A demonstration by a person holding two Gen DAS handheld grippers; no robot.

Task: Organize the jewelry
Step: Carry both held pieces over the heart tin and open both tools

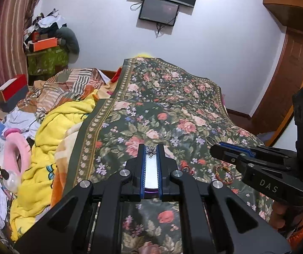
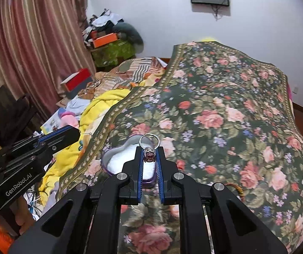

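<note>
In the right wrist view, the right gripper (image 2: 150, 155) fills the lower centre of the frame, its fingers pinching a ring (image 2: 149, 148) by its reddish stone, the silver band standing up past the tips. Just behind it, a heart-shaped box (image 2: 117, 158) with white lining sits open on the floral bedspread (image 2: 225, 110).

In the left wrist view, the left gripper (image 1: 151, 152) at lower centre nips a small silver ornament (image 1: 151, 149) at its tips. At lower right, a beaded bracelet (image 1: 223, 174) lies on the bedspread. Farther off, upper left, hang striped curtains (image 2: 24, 31).
</note>
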